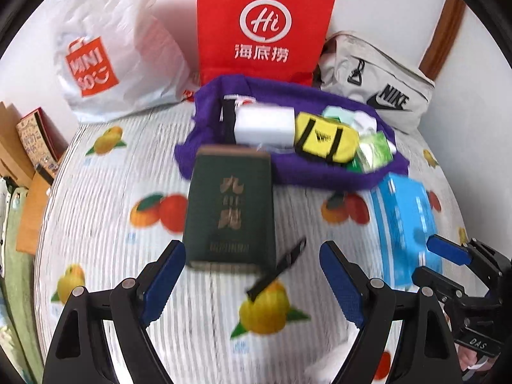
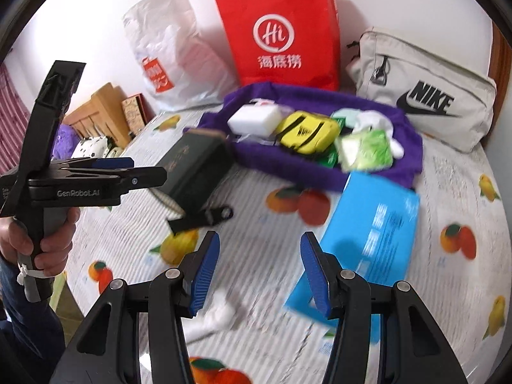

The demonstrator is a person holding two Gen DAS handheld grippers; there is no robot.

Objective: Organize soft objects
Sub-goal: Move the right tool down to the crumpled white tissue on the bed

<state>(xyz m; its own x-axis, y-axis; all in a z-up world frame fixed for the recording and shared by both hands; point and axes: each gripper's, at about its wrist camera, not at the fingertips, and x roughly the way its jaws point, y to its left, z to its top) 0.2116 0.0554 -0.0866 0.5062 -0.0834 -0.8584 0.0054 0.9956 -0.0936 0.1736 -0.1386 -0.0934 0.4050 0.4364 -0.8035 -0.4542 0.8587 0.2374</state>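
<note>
Green box [image 1: 231,208] lengthwise toward purple basket [image 1: 323,172], upright

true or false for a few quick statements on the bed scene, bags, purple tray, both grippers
1. The yellow pouch lies inside the purple tray. True.
2. The left gripper is shut on the dark green box. False: its fingers are spread open, and the box sits on the bedsheet ahead of them.
3. The red paper bag stands behind the tray, against the wall. True.
4. The blue box lies inside the tray. False: it lies on the fruit-print bedsheet in front of the tray.
5. The right gripper holds nothing. True: its fingers are open over the sheet.
6. The grey Nike bag is left of the red bag. False: it is right of it.
</note>
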